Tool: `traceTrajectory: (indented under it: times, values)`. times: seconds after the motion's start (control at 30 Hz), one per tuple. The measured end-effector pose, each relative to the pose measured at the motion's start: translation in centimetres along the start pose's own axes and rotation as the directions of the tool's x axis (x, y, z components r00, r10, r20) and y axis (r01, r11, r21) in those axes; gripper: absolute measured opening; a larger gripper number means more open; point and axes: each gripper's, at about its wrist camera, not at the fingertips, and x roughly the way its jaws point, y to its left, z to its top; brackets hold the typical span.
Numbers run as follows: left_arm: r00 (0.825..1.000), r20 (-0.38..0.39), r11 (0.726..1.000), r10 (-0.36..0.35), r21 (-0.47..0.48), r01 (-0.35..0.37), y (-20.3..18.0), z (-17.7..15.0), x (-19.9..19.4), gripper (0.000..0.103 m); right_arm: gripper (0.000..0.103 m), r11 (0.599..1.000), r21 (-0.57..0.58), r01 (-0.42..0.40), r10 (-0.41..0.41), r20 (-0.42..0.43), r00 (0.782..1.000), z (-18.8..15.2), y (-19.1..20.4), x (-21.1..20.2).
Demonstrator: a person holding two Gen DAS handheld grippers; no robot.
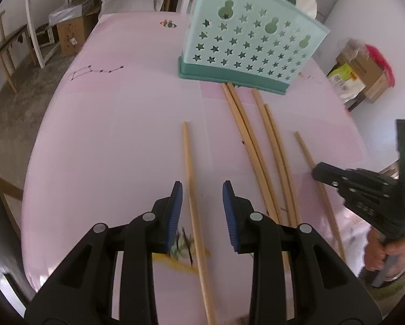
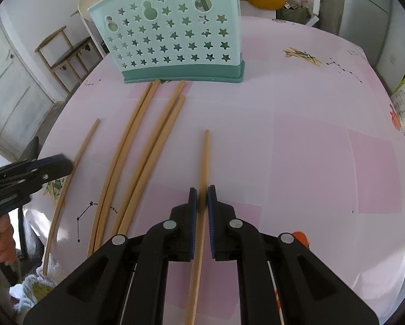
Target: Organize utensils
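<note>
Before the utensil holder [image 2: 172,35], right gripper [image 2: 202,197] clamps a chopstick [image 2: 203,157]; left gripper [image 1: 202,197] open.

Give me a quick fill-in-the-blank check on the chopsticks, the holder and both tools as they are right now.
1. The right tool is shut on one ____.
2. The left tool is ____, with a single chopstick lying on the table between its pads, not pressed.
3. The mint holder is pierced with ____-shaped holes.
4. Between the two tools' chopsticks lie ____ more chopsticks in two pairs.

Missing words: chopstick; open; star; four
</note>
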Motion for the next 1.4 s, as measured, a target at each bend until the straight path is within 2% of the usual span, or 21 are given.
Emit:
traceTrajectory:
  times: [0.07,0.1,0.17,0.4,0.83,0.97,1.1,1.2,1.4]
  values:
    - [0.999,0.005,0.998,0.054,0.042,-0.054,-0.6,0.4,0.9,0.026,0.009,1.000,-0.002,0.004,-0.004,-0.007,1.000,0.3,0.0,0.1]
    - [0.997,0.013,0.995,0.079,0.062,-0.080,-0.9,0.5,1.1,0.021,0.009,1.000,-0.006,0.007,-0.007,-0.008,1.000,0.4,0.0,0.1]
    - [0.992,0.028,0.986,0.124,0.107,-0.127,-1.5,0.8,1.6,0.020,0.009,1.000,-0.015,0.012,-0.012,-0.001,1.000,0.4,0.1,0.1]
    - [0.989,0.054,0.986,0.137,0.087,-0.141,-1.3,2.1,2.5,0.005,0.009,0.998,-0.024,0.052,-0.052,0.002,0.999,1.2,0.5,0.6]
    - [0.992,0.104,0.996,0.077,0.028,-0.081,-0.8,2.5,2.7,0.005,0.007,0.993,-0.031,0.113,-0.112,0.009,0.994,2.8,1.2,1.5]
    - [0.993,0.110,0.999,0.037,-0.009,-0.037,-0.2,2.9,2.4,0.005,0.006,0.992,-0.012,0.129,-0.129,0.017,0.992,3.1,0.9,1.6]
    - [0.986,0.167,0.999,-0.002,-0.034,0.008,0.0,3.2,0.6,0.005,0.006,0.989,-0.007,0.151,-0.150,0.070,0.986,3.7,0.8,0.3]
    - [0.977,0.214,0.997,-0.026,-0.061,0.040,0.1,3.7,-0.9,0.005,0.006,0.991,0.015,0.136,-0.137,0.127,0.982,4.4,0.5,-1.4]
    - [0.943,0.313,0.981,-0.117,-0.109,0.158,0.4,4.5,-4.3,0.005,0.006,0.995,0.038,0.087,-0.094,0.245,0.965,5.4,0.1,-5.5]
